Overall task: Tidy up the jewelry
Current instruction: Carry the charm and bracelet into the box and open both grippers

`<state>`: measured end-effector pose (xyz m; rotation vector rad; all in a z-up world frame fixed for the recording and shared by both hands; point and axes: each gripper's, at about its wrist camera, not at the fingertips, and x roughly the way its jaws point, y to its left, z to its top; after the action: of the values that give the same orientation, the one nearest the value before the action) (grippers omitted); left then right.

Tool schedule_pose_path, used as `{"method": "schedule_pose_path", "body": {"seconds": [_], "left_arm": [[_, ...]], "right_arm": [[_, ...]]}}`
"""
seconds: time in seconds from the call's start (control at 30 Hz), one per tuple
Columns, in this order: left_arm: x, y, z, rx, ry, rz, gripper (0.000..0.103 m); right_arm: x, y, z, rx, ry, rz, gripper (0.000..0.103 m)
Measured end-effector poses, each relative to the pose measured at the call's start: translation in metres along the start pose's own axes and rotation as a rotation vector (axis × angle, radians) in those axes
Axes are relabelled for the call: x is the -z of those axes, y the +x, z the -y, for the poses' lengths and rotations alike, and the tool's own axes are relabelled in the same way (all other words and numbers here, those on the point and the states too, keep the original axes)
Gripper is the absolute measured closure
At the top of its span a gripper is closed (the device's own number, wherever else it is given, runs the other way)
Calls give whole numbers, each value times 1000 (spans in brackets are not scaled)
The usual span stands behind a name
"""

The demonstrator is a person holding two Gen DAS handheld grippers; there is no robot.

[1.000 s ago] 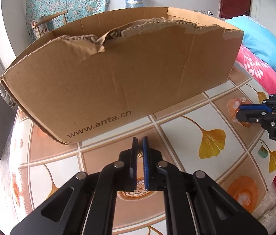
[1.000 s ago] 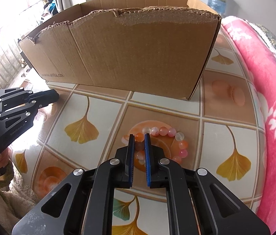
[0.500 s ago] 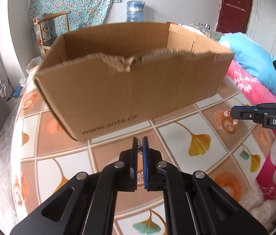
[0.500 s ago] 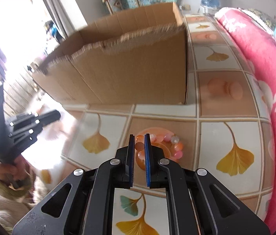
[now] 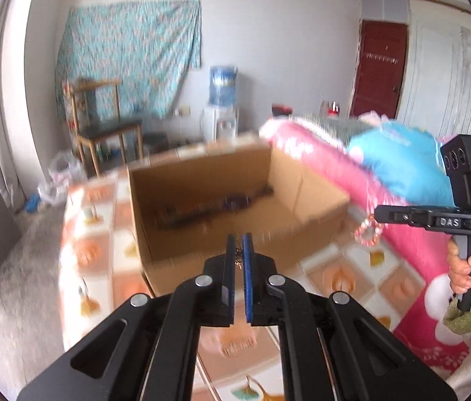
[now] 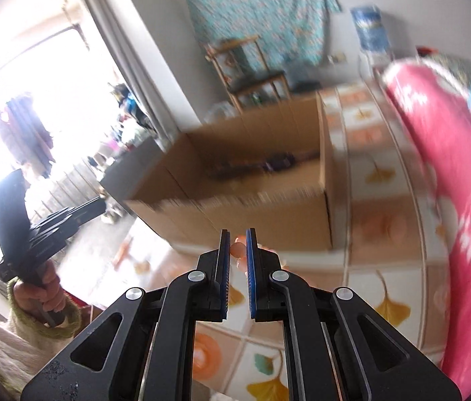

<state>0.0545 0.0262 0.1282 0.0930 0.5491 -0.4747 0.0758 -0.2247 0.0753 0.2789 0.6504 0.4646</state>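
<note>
Jewelry hangs from both tools above a tiled surface (image 5: 342,267) patterned with ginkgo leaves. The left gripper (image 5: 239,250) has its jaws pressed nearly together on a fine gold chain (image 5: 238,260), a small tangle of which shows in the narrow gap between the blue pads. The right gripper (image 6: 237,247) is clamped on a bead bracelet (image 6: 237,250); from its own camera only a couple of peach-coloured beads show between the pads, while the left wrist view shows the pink and white loop (image 5: 367,232) dangling free below the tips of that gripper (image 5: 377,217), in front of a pink blanket (image 5: 402,234).

An open cardboard box (image 5: 202,250) sits just beyond both grippers, its torn near wall facing them. On its floor lies a row of dark items (too blurred to name) along the far wall. A hand (image 5: 469,270) in a green knitted cuff grips the right tool's handle; the other hand (image 6: 40,292), in a similar cuff, holds the left tool at the left edge of the right wrist view. Behind the box stand a wooden chair (image 5: 105,127) and a water dispenser (image 5: 220,107), below a floral cloth (image 5: 128,60) on the wall.
</note>
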Motion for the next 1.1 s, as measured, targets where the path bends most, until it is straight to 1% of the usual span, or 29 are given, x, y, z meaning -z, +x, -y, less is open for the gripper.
{"method": "schedule_pose_path", "body": {"seconds": [0.07,0.13,0.2,0.27,0.33,0.47,0.57,0.63,0.67,0.7,0.77,0.83,0.87,0.93,1.0,1.03,1.1], "left_arm": [[-16,-1,-4,7,13,28,99],[-30,9,-8,15,22,24,99],[-40,28,-17,40,-2,-18,99],[-45,50,-25,68,-26,-76,99],[-48,81,-36,72,-46,-157,99],[-42,134,-58,101,-115,-319,99],[-35,159,-64,88,-117,-398,98],[-32,169,-64,78,-112,-426,90],[-31,172,-65,77,-111,-433,82],[-32,174,-66,74,-110,-434,77],[-32,176,-66,74,-106,-427,73],[-32,174,-66,70,-110,-411,71],[-34,172,-66,66,-109,-397,70],[-37,165,-67,55,-106,-365,64],[-41,153,-65,38,-91,-314,53],[-42,147,-63,26,-84,-292,51],[-44,133,-59,6,-71,-246,39]], "right_arm": [[-17,-9,-10,-26,-44,48,96],[-35,-12,-16,-46,-80,84,96],[-53,-9,-21,-64,-117,110,96],[-70,2,-23,-66,-147,114,96],[-79,16,-23,-62,-167,102,96],[-87,55,-14,-59,-175,28,96],[-87,79,-6,-57,-171,-33,96],[-88,92,-1,-47,-171,-68,96],[-87,93,-1,-46,-170,-80,96],[-88,98,2,-41,-167,-93,96],[-89,102,4,-29,-164,-114,96],[-89,107,5,-19,-165,-141,96],[-90,109,6,-19,-166,-155,96],[-90,111,5,-21,-169,-187,96],[-90,120,4,-18,-177,-238,96],[-90,125,4,-20,-179,-263,96],[-87,134,2,19,-200,-316,95]]}}
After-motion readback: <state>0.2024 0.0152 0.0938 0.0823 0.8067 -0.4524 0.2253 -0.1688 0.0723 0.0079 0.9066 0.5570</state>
